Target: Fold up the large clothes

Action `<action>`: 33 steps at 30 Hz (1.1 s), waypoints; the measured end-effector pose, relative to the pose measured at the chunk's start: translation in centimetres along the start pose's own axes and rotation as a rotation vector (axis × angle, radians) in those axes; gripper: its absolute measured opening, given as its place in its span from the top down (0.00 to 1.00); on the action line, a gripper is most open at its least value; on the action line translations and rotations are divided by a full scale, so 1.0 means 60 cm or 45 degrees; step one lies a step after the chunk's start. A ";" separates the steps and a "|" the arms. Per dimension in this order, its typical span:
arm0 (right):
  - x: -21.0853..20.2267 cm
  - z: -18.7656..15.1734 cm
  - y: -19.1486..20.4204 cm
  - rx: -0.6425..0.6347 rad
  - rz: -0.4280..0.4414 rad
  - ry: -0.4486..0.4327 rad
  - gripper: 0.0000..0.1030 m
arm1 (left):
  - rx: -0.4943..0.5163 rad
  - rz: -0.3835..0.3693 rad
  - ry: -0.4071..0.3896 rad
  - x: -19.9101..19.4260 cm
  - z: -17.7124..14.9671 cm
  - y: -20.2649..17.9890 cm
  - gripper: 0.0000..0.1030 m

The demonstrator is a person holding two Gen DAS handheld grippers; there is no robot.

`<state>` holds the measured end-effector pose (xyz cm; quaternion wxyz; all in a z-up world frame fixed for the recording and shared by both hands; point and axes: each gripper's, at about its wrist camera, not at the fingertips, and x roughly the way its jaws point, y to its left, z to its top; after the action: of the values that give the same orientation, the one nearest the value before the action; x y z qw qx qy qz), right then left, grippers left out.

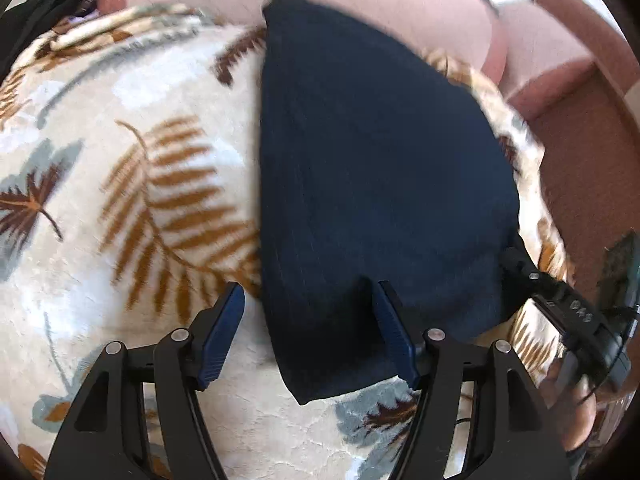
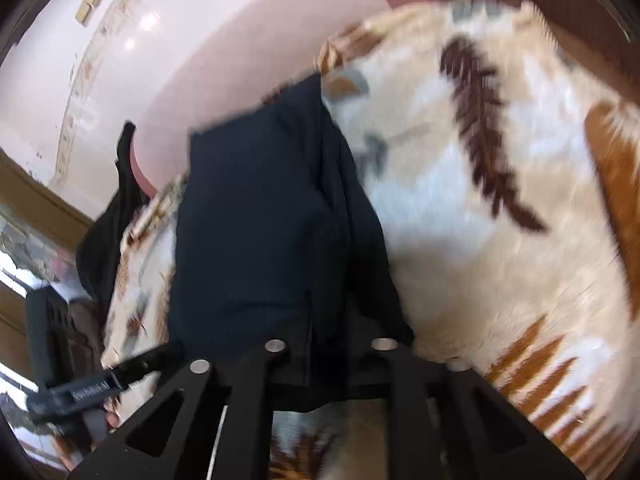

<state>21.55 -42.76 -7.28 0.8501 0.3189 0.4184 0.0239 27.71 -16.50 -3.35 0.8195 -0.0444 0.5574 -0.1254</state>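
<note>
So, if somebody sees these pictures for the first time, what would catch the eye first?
First, the dark navy folded cloth garment lying in the middle of the cream plush blanket with brown leaf patterns. Next, the left gripper, open at the garment's near edge, and the right gripper, closed on the garment's dark fabric.

Leaf-patterned blanket (image 1: 132,184), pink wall (image 2: 208,40)
</note>
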 end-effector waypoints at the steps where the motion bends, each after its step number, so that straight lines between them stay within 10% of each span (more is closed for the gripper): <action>1: -0.020 0.008 0.012 -0.014 -0.022 -0.065 0.81 | -0.011 -0.004 -0.013 -0.004 0.003 0.003 0.36; 6: -0.050 0.037 0.060 -0.114 0.077 -0.241 0.81 | -0.032 -0.010 0.044 0.027 0.013 -0.001 0.36; 12: 0.062 0.034 0.059 -0.277 -0.167 0.034 0.84 | -0.031 -0.157 0.129 0.051 0.025 0.014 0.36; 15: 0.023 0.069 0.056 -0.190 -0.095 -0.041 0.70 | -0.145 -0.285 0.095 0.045 0.058 0.058 0.36; 18: 0.013 0.111 0.045 -0.063 -0.080 -0.144 0.25 | -0.279 -0.375 0.117 0.057 0.093 0.091 0.36; 26: 0.124 0.148 0.053 -0.130 -0.161 0.056 0.22 | -0.329 -0.464 0.191 0.114 0.127 0.083 0.34; 33: 0.145 0.144 -0.002 0.015 0.184 0.132 0.05 | -0.280 -0.465 0.160 0.118 0.130 0.048 0.18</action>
<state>33.43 -44.72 -9.55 0.8215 0.3516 0.4377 0.0993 37.83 -16.08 -7.44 0.7370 -0.2260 0.6004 -0.2128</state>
